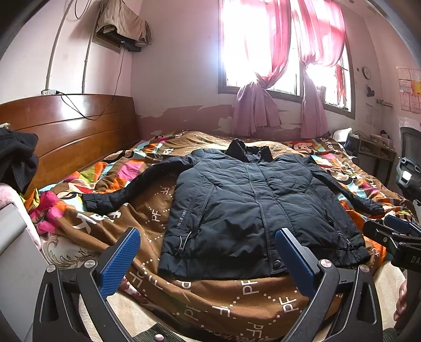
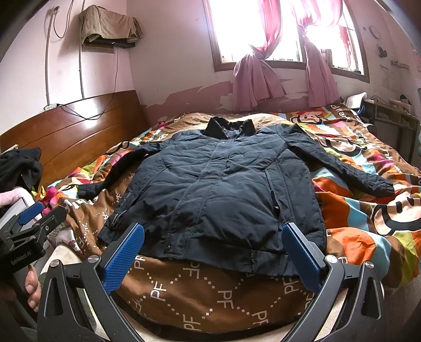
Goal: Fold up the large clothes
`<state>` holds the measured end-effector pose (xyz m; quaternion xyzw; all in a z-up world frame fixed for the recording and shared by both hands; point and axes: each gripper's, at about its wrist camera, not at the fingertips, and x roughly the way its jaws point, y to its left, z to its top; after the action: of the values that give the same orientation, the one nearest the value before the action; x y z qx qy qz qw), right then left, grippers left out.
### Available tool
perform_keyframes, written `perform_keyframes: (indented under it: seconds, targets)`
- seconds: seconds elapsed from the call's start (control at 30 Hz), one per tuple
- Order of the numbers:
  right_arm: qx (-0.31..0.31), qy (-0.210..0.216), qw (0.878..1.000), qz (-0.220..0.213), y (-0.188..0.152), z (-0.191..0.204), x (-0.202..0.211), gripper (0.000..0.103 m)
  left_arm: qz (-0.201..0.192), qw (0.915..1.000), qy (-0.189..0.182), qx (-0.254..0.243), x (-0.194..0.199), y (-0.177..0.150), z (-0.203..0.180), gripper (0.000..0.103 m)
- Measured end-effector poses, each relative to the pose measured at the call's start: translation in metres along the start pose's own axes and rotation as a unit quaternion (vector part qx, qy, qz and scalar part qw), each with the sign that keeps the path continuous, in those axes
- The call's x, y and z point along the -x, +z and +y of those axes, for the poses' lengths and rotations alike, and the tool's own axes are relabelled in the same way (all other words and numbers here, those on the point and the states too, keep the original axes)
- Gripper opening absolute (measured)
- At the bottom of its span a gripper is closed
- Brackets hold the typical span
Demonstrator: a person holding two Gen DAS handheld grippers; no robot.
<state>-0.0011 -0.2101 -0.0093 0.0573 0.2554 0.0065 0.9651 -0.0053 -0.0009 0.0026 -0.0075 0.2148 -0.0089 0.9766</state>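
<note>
Sunlit through pink curtains, your bedroom gives you one broad working surface: the bed, spread with a brown and multicoloured quilt.

At the centre of it lies the dark jacket, front up and zipped, collar toward the window, hem toward you. It looks laid out this way on purpose: flat, with the body smoothed, so you get clean fold lines. Both sleeves are spread away from the jacket body. One sleeve runs out toward the wooden headboard with its cuff resting on the quilt; the other sleeve angles off on the side away from the headboard. That leaves each one free to be taken separately.

Your left claw hangs just short of the jacket's hem, pads wide apart and gripping nothing. Your right claw sits at the same hem, equally spread and empty. From the spacing, I judge you are framing the hem before committing, and folding has not begun; a sleeve brought across the chest seems the natural first move.

Further from the jacket, a heap of dark clothing sits beside the headboard, well apart from your work, and a tan cloth is draped over a wall shelf above it.
</note>
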Motion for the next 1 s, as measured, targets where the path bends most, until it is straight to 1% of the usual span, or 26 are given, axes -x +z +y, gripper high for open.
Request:
perform_keyframes:
  seconds: [0.27, 0.43, 0.67, 0.8, 0.9, 1.0]
  targets:
    - [0.000, 0.002, 1.000, 0.011, -0.004, -0.001, -0.011, 0.102, 0.012, 0.9999, 0.002, -0.002, -0.006, 0.007, 0.004, 0.103]
    - [-0.004, 0.001, 1.000, 0.023, -0.006, -0.003, -0.020, 0.102, 0.035, 0.9993, 0.004, -0.009, -0.021, 0.009, 0.001, 0.103]
    - [-0.022, -0.013, 0.999, 0.046, -0.005, -0.018, -0.042, 0.102, 0.076, 0.9964, 0.020, -0.030, -0.058, 0.010, -0.011, 0.103]
    - [-0.065, -0.008, 0.995, 0.081, 0.005, -0.040, -0.069, 0.102, 0.095, 0.9940, 0.026, -0.047, -0.086, 0.019, -0.026, 0.103]
    - [-0.101, -0.006, 0.991, 0.084, 0.016, -0.058, -0.087, 0.102, 0.103, 0.9934, 0.017, -0.048, -0.107, 0.029, -0.039, 0.103]
    - [-0.105, -0.030, 0.991, 0.076, 0.031, -0.070, -0.104, 0.102, 0.101, 0.9933, 0.012, -0.055, -0.125, 0.042, -0.055, 0.103]
